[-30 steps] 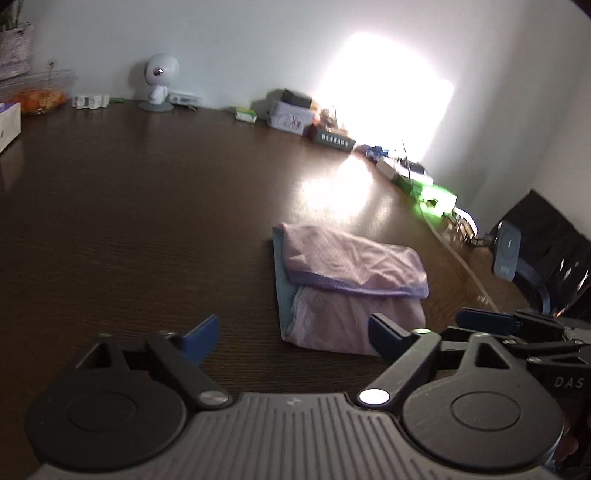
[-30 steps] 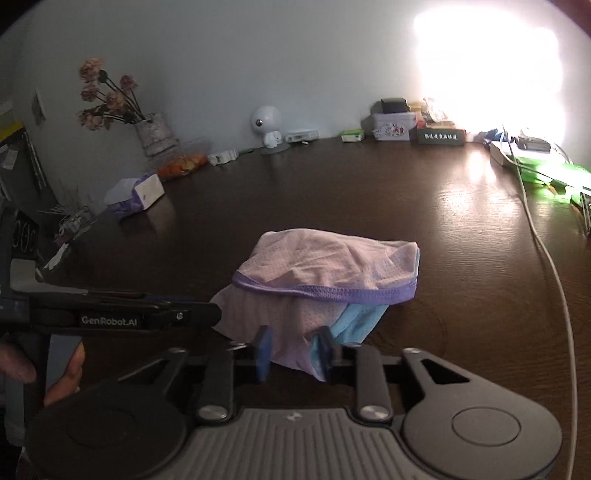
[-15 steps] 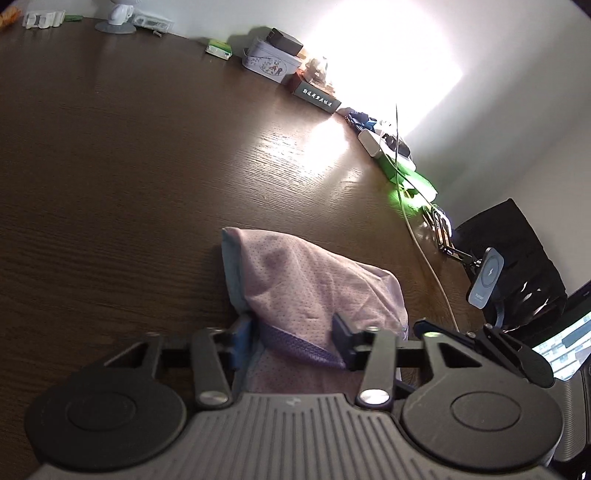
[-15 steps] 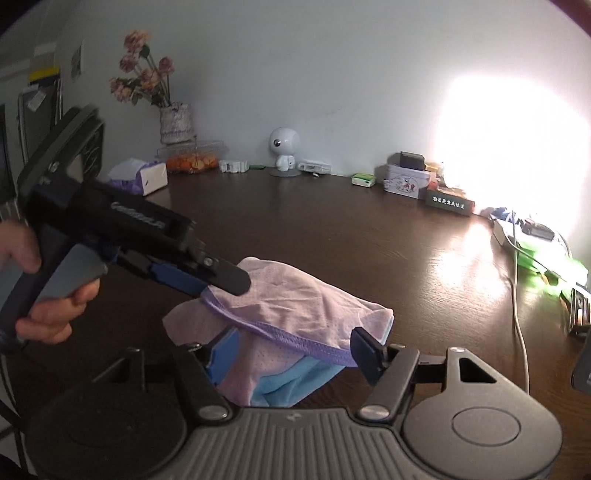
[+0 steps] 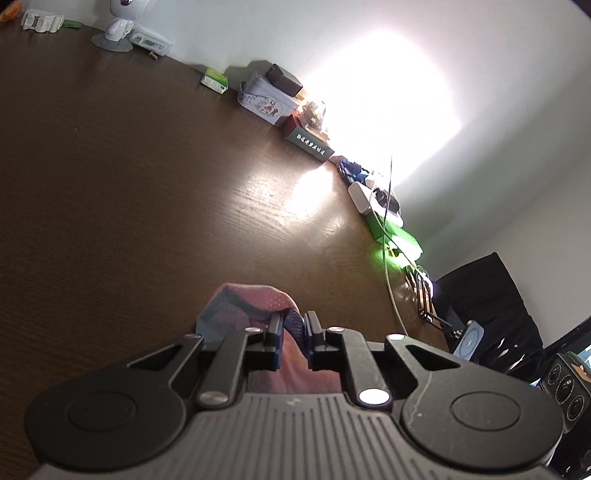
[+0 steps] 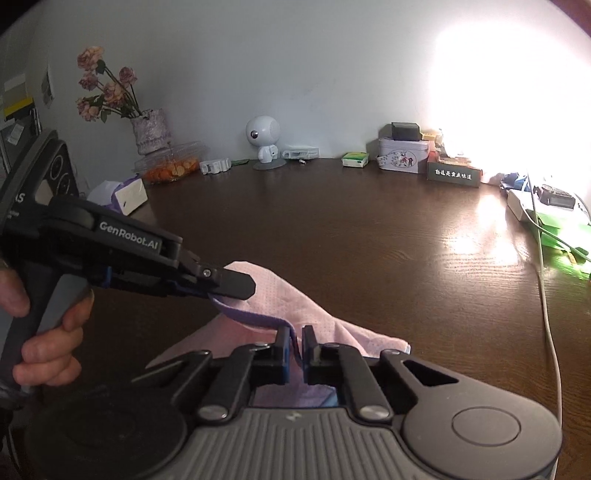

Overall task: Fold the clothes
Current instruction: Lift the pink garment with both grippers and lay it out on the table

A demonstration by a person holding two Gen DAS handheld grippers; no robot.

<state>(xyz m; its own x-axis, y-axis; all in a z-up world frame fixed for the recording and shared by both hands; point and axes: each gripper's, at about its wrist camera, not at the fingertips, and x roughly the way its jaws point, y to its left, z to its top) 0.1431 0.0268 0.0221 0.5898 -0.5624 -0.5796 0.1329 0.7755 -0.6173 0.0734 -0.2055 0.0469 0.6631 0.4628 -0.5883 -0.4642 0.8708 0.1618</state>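
From the left wrist view, the left gripper (image 5: 294,325) points down at a slant toward the dark wooden desk (image 5: 129,192), its jaws closing on the purple hem of the pink garment (image 5: 255,299), with the fabric pinched between the pads and bunched up just in front of them. The garment sits near the near edge of the desk, well apart from the clutter along the far wall, where a white toy robot (image 5: 120,22) and a patterned tin (image 5: 264,101) stand. From the right wrist view, the right gripper (image 6: 295,341) also tilts downward, its jaws drawn together and clamped on the purple hem, which rises as a thin band between the pads. The pink garment (image 6: 295,295) is stretched between the two tools, lifted into a ridge above the desk (image 6: 351,229). The left gripper (image 6: 231,286) comes in from the left side of this view, roughly level, its tip biting the hem's other end. A hand (image 6: 51,332) wraps its handle, fingers curled around the grey trigger. A vase of dried flowers (image 6: 147,125) stands against the wall behind.
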